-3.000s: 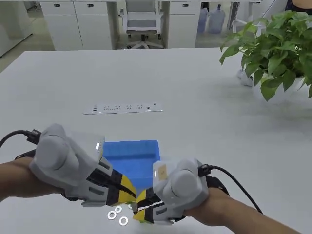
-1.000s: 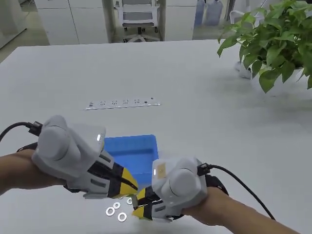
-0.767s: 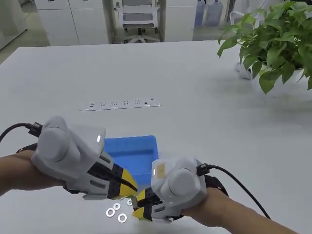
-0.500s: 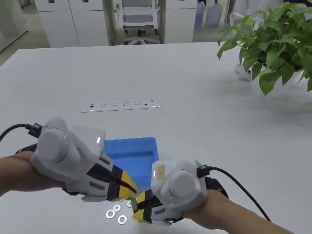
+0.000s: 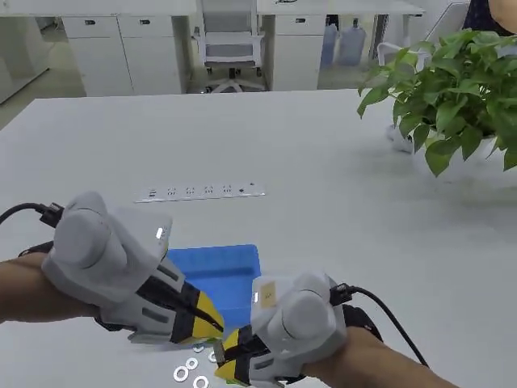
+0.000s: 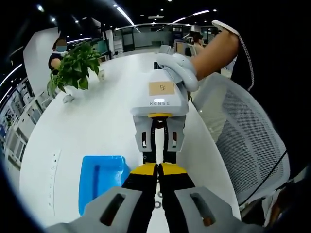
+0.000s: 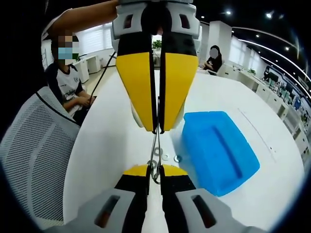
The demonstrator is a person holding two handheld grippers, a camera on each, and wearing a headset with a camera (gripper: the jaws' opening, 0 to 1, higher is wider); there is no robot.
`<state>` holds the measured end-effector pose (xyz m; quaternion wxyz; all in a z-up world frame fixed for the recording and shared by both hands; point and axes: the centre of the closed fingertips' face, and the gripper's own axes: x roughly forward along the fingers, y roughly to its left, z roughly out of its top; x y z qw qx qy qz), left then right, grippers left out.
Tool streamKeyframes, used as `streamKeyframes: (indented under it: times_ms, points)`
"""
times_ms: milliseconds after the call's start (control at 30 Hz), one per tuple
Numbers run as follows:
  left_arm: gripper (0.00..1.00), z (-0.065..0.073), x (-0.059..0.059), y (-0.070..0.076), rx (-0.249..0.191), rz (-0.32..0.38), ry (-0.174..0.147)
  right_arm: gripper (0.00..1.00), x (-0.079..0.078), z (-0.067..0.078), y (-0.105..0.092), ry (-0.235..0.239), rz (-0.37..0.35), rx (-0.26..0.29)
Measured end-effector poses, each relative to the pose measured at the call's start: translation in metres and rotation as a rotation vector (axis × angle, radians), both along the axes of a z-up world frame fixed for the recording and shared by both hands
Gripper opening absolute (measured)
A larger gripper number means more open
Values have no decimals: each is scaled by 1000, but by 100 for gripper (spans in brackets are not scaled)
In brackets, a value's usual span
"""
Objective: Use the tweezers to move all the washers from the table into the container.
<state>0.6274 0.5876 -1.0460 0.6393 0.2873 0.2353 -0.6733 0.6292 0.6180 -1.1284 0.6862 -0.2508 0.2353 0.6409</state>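
Jaws on both sides pinch tweezers (image 7: 155, 145) beside washers (image 7: 177, 158) and container (image 7: 218, 145).

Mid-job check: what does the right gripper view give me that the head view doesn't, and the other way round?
Right gripper view: the thin tweezers, pinched between the left gripper with its yellow jaws above and the right gripper below, and washers lying just beside them. Head view: the power strip, potted plant and office chair beyond. Both: the blue container, washers and both grippers.
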Motion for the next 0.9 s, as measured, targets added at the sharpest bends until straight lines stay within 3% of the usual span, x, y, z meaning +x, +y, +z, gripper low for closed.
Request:
streamKeyframes:
  times_ms: [433,633,900]
  points:
    - [5,29,5,-1,9,-7,-25,9,8,29,0,-29,-16,22]
    - [5,43,13,-1,7,-14,-45,9,18,43,2,-36,-36,57]
    - [5,52,26,-1,3,-18,-65,9,35,54,4,-62,-37,55]
